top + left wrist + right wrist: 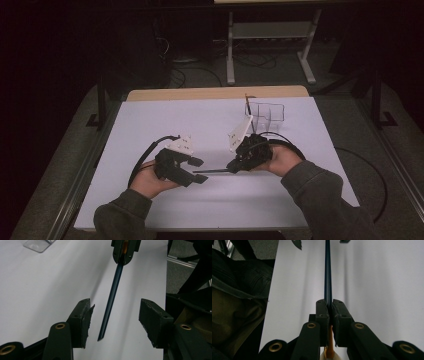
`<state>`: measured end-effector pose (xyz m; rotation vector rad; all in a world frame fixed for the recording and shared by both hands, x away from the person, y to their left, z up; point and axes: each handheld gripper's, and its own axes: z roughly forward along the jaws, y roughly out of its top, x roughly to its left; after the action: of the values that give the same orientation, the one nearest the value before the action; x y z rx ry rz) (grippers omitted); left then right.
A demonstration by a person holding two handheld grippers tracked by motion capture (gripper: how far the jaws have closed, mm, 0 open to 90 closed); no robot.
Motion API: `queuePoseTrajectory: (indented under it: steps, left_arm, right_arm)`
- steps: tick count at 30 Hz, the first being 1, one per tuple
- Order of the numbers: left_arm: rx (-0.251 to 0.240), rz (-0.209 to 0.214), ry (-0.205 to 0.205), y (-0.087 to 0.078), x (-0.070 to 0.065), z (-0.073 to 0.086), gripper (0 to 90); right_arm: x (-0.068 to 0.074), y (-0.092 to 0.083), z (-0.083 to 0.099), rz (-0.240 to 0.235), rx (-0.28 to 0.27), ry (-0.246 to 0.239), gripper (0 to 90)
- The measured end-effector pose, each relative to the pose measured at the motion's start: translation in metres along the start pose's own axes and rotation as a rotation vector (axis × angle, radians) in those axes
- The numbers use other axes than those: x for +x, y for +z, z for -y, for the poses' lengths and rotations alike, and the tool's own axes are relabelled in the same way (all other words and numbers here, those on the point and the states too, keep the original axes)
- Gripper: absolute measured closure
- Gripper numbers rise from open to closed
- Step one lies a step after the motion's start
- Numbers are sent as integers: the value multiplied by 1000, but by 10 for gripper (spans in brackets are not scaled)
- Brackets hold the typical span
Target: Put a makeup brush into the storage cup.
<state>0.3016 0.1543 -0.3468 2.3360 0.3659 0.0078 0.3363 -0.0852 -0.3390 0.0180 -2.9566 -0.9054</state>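
Pencil (111, 298) handover was the step in hand, as I judged it: my right gripper (330, 307) was clenched on the dark shaft near its orange end, at lower centre of its own view. The free tip reached out between the parted pads of my left gripper (113, 322), touching neither. In the high view the pencil (212, 171) hung level just above the white table (150, 120), mid-frame. Next, I reckoned, the left pads had to squeeze squarely on the tip before the right let go. A clear box (267, 112) stood in the upper right.
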Motion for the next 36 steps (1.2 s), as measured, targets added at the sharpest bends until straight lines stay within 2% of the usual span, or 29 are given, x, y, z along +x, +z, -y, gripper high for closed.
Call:
queuePoseTrajectory:
  steps: [2, 12, 25, 27, 36]
  left_arm:
    - [7, 11, -5, 1, -1, -1, 454]
    - [46, 31, 25, 2, -1, -6, 568]
    - [95, 61, 31, 8, -2, -6, 659]
    - [108, 68, 44, 8, -1, -6, 671]
    - [126, 76, 45, 10, -2, -6, 715]
  right_arm:
    - [1, -1, -2, -2, -2, -5, 830]
    - [6, 2, -11, -21, 4, -34, 830]
    - [7, 6, -16, -29, 15, -47, 830]
    - [7, 6, -17, -27, 13, -58, 830]
    - [7, 8, -18, -29, 22, -65, 830]
